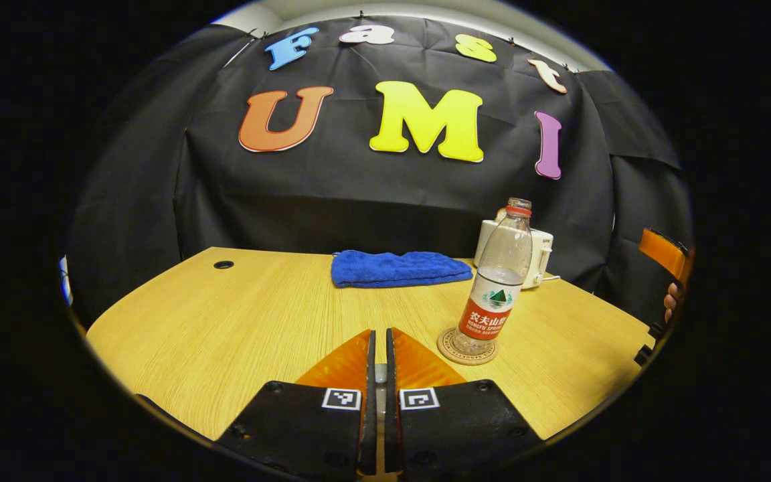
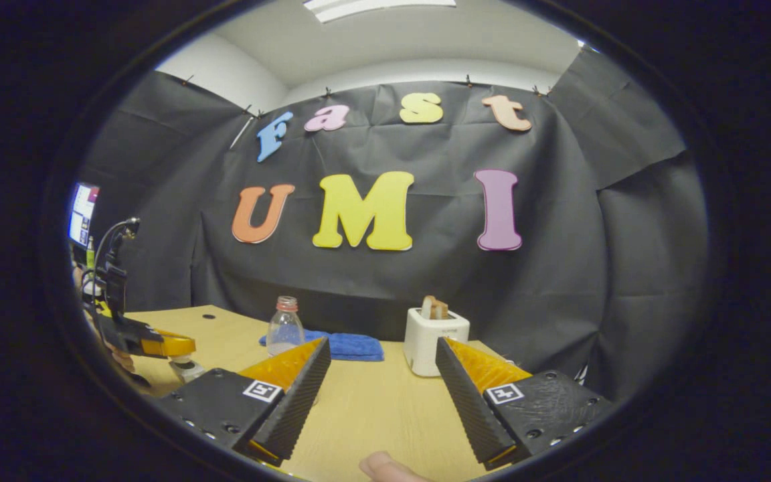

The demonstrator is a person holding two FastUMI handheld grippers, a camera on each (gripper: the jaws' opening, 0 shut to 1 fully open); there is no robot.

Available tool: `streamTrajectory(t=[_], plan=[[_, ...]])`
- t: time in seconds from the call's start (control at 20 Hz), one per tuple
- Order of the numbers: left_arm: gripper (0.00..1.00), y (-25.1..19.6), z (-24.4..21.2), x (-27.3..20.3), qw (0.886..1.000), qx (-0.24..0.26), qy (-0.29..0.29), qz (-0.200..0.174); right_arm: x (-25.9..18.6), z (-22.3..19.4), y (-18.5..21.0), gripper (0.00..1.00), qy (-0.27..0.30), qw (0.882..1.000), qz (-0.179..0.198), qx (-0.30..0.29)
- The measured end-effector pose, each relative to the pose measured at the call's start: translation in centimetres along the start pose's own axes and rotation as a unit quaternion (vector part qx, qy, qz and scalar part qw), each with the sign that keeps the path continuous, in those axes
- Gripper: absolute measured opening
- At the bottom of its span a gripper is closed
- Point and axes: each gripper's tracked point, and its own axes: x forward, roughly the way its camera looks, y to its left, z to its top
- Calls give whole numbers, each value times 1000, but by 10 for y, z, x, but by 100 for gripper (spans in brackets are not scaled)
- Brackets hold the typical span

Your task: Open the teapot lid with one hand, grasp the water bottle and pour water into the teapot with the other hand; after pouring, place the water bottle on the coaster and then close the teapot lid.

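Table: wooden table [image 1: 238, 321] before black cloth wall.
Water bottle [image 1: 500, 281]: upright on the coaster [image 1: 466, 348], right of centre.
Teapot [image 1: 538, 258]: white, just behind the bottle.
Cloth [image 1: 399, 268]: blue, far centre.
Left gripper [image 1: 379, 355]: jaws pressed together, empty.
Right gripper [image 2: 382, 365]: jaws spread, empty.

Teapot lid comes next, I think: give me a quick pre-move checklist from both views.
1. Clear plastic water bottle upright on round cork coaster: ok.
2. White teapot with wooden lid handle reachable, nothing between it and the right gripper: ok.
3. Right gripper open: ok.
4. Left gripper shut, empty: ok.
5. Lid seated or raised: cannot tell.
6. Blue folded towel apart from teapot: ok.
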Motion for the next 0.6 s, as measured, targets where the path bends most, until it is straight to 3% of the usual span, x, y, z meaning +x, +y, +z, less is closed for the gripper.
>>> streamTrajectory(t=[0.6], plan=[[7, -4, -19, 9, 999, 31, 16, 24, 1, -8, 4, 95, 15, 1000, 2, -9]])
